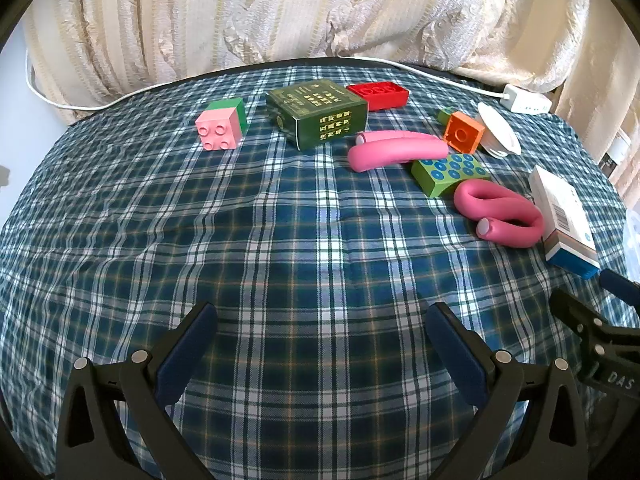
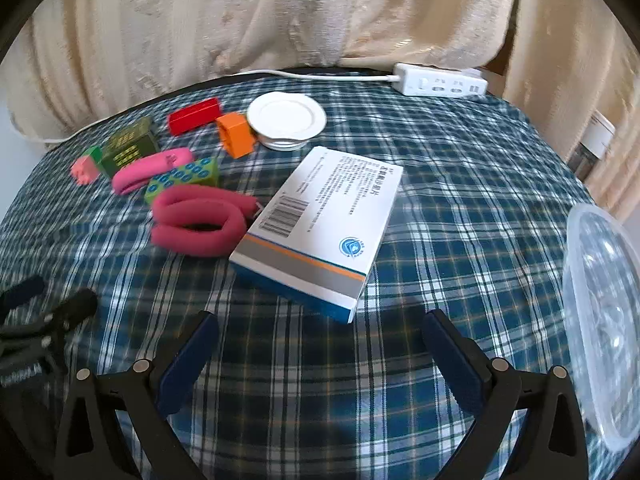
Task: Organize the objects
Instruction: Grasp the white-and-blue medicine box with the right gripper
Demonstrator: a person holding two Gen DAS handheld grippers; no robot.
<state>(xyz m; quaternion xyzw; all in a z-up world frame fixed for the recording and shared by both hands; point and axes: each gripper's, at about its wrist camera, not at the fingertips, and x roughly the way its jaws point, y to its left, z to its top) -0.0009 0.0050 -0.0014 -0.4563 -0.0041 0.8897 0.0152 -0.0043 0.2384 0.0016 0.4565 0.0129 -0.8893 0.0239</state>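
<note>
Left gripper (image 1: 320, 344): wide open, empty, above plaid cloth (image 1: 280, 240). Right gripper (image 2: 320, 344): wide open, empty, just short of white box (image 2: 320, 224); clear tub (image 2: 604, 320) alongside.

Soft daylight through the curtain (image 1: 280, 8) at the tabletop's far edge; even, fairly bright. Faint shadows fall toward the near edge, a pale sheen on the checked cloth (image 1: 328, 256) mid-tabletop. Left view sharp. Right view motion-blurred, worst on the blocks toward the far left corner. Heavy fisheye bending, black vignette in the corners.
</note>
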